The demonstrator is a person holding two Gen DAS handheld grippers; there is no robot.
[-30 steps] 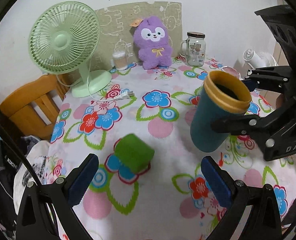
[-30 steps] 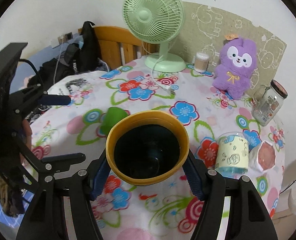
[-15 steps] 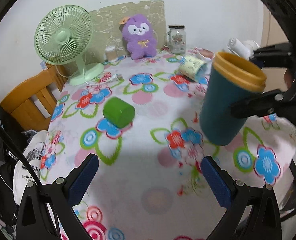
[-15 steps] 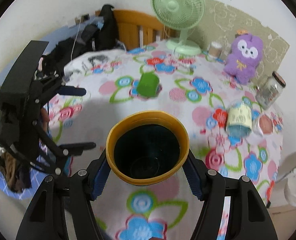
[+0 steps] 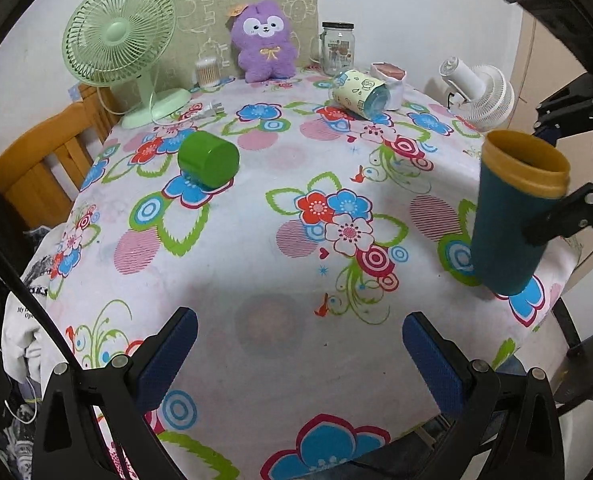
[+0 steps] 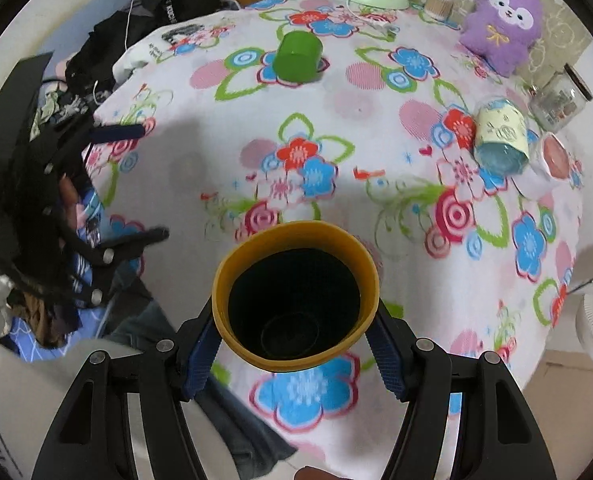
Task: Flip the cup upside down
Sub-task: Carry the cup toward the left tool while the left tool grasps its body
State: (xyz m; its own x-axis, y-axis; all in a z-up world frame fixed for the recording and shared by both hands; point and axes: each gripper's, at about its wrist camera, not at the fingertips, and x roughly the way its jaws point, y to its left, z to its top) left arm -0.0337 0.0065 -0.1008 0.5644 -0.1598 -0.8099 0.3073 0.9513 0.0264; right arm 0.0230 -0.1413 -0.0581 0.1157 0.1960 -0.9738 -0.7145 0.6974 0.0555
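A teal cup with a yellow rim (image 5: 508, 216) is held in the air, mouth up, over the table's right front edge. My right gripper (image 6: 294, 344) is shut on the cup (image 6: 296, 292), its blue pads pressed on both sides below the rim. In the left wrist view the right gripper's fingers (image 5: 556, 224) grip the cup from the right. My left gripper (image 5: 300, 356) is open and empty, above the table's front edge. It also shows at the left of the right wrist view (image 6: 128, 184).
On the floral tablecloth (image 5: 256, 264) lie a green cup on its side (image 5: 208, 160) and a pale yellow cup on its side (image 5: 358, 96). A green fan (image 5: 124, 44), purple plush (image 5: 266, 40), glass jar (image 5: 337, 46) and white fan (image 5: 478, 96) stand at the back and right.
Both grippers have pulled back toward the table's front and risen. The cup stays gripped, mouth up, and now hangs over the front right edge.
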